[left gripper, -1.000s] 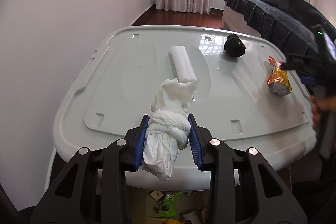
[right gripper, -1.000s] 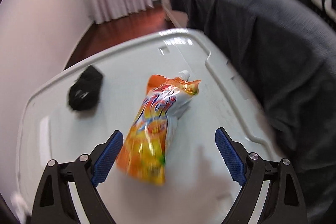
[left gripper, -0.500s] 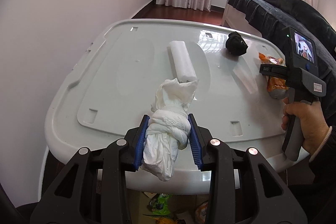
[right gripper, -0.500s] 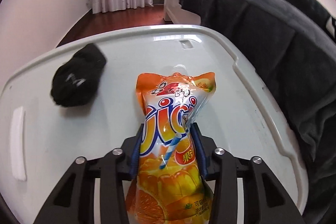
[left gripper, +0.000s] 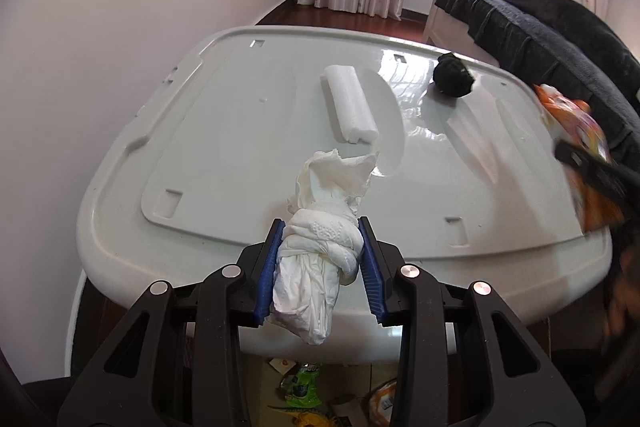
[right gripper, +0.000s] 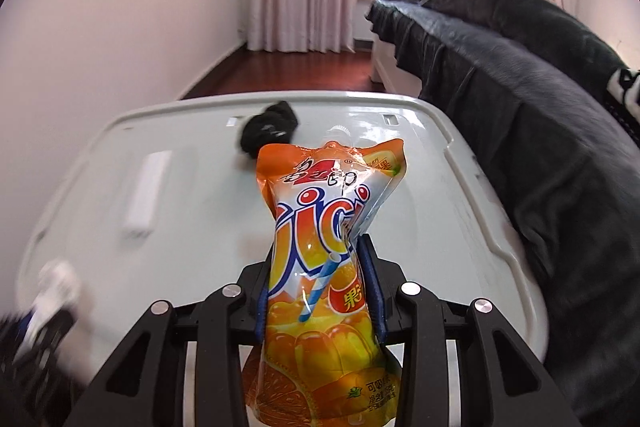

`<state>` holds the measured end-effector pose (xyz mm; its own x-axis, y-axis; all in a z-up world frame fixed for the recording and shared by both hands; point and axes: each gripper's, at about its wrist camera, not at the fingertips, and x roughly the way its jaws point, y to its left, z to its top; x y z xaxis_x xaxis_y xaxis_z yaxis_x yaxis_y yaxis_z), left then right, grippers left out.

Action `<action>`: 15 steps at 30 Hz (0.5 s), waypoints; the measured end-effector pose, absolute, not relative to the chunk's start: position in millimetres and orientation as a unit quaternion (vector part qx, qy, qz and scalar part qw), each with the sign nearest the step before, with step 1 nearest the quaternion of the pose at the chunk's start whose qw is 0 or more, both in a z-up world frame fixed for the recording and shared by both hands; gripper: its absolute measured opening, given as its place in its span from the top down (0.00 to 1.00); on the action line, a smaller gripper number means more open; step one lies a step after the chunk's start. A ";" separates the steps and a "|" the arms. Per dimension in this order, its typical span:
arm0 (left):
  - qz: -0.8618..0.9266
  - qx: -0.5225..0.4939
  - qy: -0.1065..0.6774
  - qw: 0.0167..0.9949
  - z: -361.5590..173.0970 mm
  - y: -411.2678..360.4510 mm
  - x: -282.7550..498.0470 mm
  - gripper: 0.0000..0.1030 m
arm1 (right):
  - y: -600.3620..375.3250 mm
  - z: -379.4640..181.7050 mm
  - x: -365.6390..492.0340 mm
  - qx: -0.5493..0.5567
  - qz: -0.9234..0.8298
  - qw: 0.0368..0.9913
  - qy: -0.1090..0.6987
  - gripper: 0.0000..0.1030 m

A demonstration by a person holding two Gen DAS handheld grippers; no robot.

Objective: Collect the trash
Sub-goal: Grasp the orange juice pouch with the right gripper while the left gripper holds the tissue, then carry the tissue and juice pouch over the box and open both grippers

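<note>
A crumpled tissue wad [left gripper: 316,263] and an orange snack pouch [right gripper: 328,267] are being clamped in the left and right jaws, the right ones closing further; a white roll [left gripper: 350,105] and a black bundle [left gripper: 454,75] are being left near the surface's [left gripper: 224,131] far edge.

The orange juice pouch [right gripper: 324,267] hides part of the black wad [right gripper: 269,133] behind it, and its bottom runs off the lower edge of the right wrist view. Left of the pouch, low in that view, the other gripper with its white tissue [right gripper: 54,293] is only a blur. In the left wrist view the pouch [left gripper: 580,147] is smeared at the right edge.
</note>
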<state>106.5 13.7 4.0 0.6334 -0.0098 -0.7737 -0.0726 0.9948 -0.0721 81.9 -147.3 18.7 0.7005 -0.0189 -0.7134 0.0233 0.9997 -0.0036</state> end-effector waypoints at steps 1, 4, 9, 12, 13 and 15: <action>0.011 -0.049 0.425 0.904 6.2 13.4 101.6 0.65 | -145.6 23.7 59.7 0.003 -0.002 0.925 0.380 0.64; -0.010 -0.046 0.420 0.906 11.8 9.5 84.7 0.66 | -140.3 28.8 0.9 0.014 0.024 0.926 0.375 0.64; -0.033 -0.035 0.421 0.906 12.8 -0.3 45.9 0.65 | -129.0 18.9 -81.3 0.018 0.030 0.925 0.378 0.64; -0.032 -0.017 0.436 0.899 4.4 -7.5 17.5 0.65 | -128.5 2.8 -108.0 0.033 0.027 0.915 0.400 0.64; -0.032 -0.008 0.442 0.896 1.1 -10.5 8.4 0.65 | -127.4 -3.7 -113.2 0.034 0.028 0.912 0.408 0.64; -0.032 0.005 0.454 0.891 -6.4 -15.3 -10.7 0.65 | -124.6 -17.7 -119.8 0.031 0.034 0.902 0.429 0.64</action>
